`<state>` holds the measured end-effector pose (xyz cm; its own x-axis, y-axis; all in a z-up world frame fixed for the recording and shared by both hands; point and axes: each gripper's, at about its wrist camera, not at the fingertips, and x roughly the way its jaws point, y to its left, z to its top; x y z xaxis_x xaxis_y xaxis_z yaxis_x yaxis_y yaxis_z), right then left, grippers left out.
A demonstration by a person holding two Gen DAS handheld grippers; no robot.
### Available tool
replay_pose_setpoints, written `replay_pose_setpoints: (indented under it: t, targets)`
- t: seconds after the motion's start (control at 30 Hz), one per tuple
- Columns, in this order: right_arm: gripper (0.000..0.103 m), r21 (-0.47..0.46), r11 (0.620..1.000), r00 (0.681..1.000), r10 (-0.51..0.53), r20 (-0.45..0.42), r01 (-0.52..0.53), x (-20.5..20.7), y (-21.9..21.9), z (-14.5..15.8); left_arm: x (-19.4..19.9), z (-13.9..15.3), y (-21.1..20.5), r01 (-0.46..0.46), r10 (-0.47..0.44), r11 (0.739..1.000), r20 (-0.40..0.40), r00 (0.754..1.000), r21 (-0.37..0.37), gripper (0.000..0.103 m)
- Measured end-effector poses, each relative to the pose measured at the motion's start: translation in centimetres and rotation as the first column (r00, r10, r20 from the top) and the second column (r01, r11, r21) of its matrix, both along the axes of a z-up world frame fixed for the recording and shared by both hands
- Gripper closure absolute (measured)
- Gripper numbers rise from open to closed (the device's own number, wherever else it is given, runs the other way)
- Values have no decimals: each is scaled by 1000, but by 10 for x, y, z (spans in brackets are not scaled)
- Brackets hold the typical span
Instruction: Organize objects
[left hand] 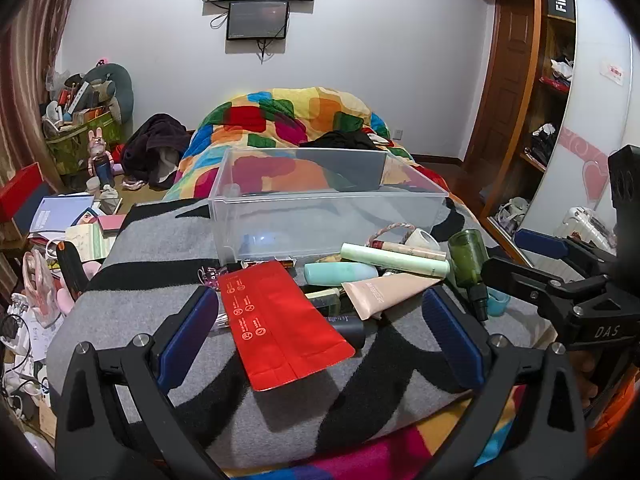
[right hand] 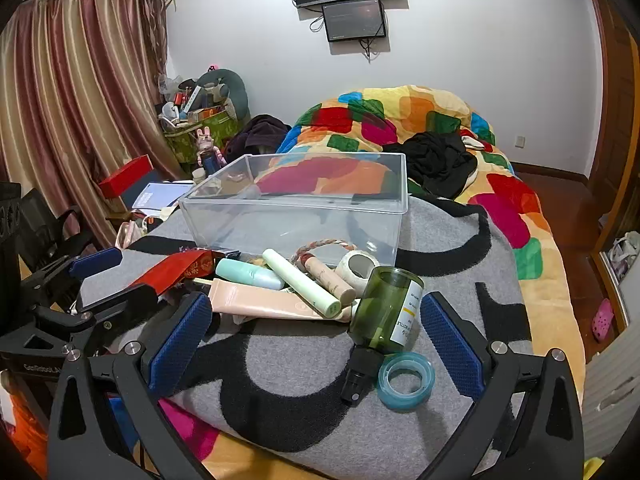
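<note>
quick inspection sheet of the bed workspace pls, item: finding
surface: grey and black blanket over a multicoloured quilt
job's things: clear bin looks empty; red packet, green bottle lying down, tape roll, tubes piled before the bin
clutter: black garment on the quilt
grippers: left gripper and right gripper open, holding nothing
cables: dangling under the wall screens
surroundings: curtains, heaped floor items
</note>
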<state>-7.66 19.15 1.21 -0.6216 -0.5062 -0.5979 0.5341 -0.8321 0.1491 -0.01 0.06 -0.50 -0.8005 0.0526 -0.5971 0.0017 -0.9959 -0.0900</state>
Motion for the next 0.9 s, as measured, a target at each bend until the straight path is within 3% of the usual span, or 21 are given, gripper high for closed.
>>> replay_pose_setpoints:
  t: [0.9]
  targets:
    - [0, -9, 1000, 1000, 4, 18, -3, 0, -1, -1, 1, -2, -6, -14, 14, 1000, 5, 1000, 13, 0]
